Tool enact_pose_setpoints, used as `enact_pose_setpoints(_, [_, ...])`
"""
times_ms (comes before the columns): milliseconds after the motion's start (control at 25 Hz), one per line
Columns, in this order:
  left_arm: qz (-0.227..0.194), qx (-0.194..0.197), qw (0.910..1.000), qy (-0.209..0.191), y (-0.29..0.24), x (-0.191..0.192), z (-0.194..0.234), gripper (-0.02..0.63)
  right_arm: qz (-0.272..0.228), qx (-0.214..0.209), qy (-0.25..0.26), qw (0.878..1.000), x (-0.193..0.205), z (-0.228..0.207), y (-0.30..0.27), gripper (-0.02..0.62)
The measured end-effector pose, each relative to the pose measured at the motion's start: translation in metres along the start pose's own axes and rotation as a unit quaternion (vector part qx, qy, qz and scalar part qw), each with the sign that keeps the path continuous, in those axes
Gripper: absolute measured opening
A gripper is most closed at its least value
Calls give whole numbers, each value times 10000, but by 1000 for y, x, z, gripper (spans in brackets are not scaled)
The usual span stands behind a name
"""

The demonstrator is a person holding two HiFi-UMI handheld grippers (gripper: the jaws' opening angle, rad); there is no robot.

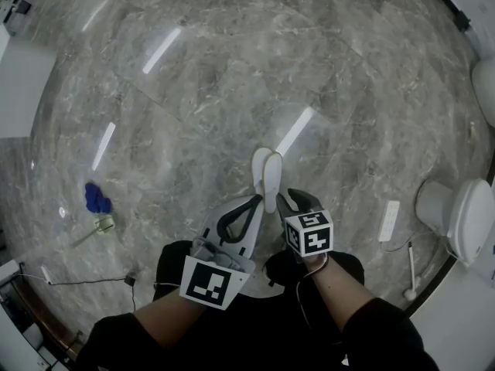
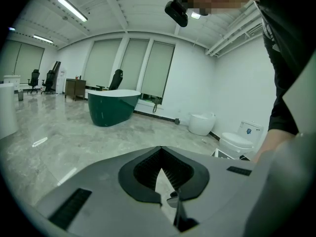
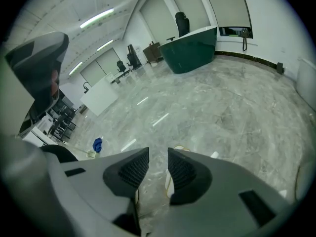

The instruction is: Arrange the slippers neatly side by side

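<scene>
Two white slippers (image 1: 267, 172) lie close together, side by side, on the grey marble floor in the head view. My left gripper (image 1: 256, 202) hovers just on the near side of them, a little to their left. In the left gripper view its jaws (image 2: 160, 152) meet at the tips and hold nothing. My right gripper (image 1: 290, 198) is at the slippers' near right. Its jaws stand apart in the right gripper view (image 3: 158, 157), with nothing between them. One slipper (image 3: 170, 184) shows on the floor below the gap, apart from the pads.
A blue cloth (image 1: 97, 199) and a small object lie on the floor at the left. A white power strip (image 1: 389, 220), a toilet (image 1: 456, 219) and a toilet brush (image 1: 410, 273) stand at the right. A dark green bathtub (image 2: 112, 105) stands far off.
</scene>
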State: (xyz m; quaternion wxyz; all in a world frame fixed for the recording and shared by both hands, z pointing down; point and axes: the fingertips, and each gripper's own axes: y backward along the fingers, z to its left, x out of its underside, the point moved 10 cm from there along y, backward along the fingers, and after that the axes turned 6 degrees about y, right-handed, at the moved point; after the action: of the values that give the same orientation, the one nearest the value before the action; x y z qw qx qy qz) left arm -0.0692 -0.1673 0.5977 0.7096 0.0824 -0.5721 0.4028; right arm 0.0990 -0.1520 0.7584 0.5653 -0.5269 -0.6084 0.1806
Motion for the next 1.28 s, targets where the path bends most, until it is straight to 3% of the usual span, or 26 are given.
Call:
enact_pose_setpoints(640, [-151,-79,9993,-322,-61,82,58,2,606,105,-273,9977,66,-57,-134,95])
enact_pose_setpoints(1080, [-399,-268,9972,-577,-93,104,91,2,1089,-281,-784,9906,102,-79,-194,95])
enact_pose_setpoints(1280, [-485,-323,9966,-576,-95,105,97,2,1085,-356,-623,9915,103,-80,-204,95])
